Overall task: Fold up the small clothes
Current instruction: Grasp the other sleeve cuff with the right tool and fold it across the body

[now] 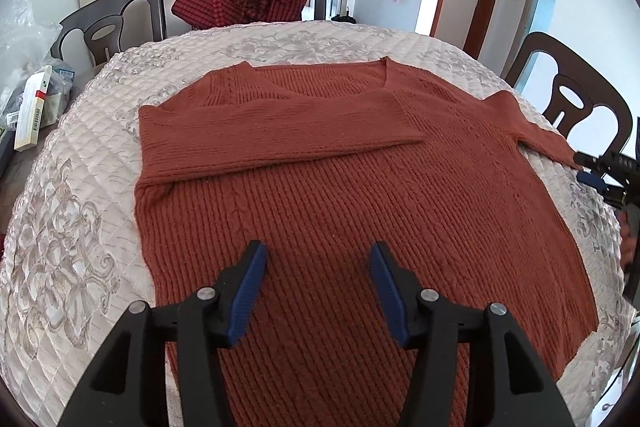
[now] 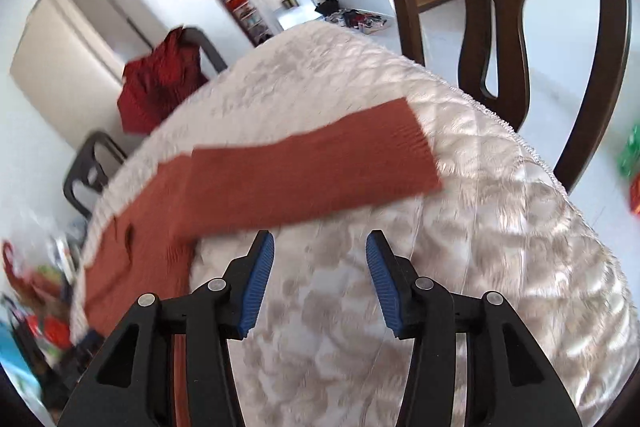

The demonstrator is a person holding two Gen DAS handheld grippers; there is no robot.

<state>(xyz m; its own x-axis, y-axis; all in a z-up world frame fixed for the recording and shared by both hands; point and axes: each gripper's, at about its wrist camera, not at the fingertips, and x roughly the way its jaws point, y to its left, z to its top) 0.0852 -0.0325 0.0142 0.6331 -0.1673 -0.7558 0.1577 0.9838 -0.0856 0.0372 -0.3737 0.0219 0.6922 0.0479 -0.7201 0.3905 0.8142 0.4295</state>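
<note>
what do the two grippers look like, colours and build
Both match: the left gripper and right gripper have matte black angular plastic arms with triangular cut-outs, round silver pivot bolts, and ribbed blue pads lining the inner finger faces. No cables or markings show.

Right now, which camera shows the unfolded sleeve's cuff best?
The right wrist view: the unfolded sleeve fills the middle, its cuff flat on the quilted cover, though slightly blurred. The left wrist view shows it only small at the right edge.
</note>
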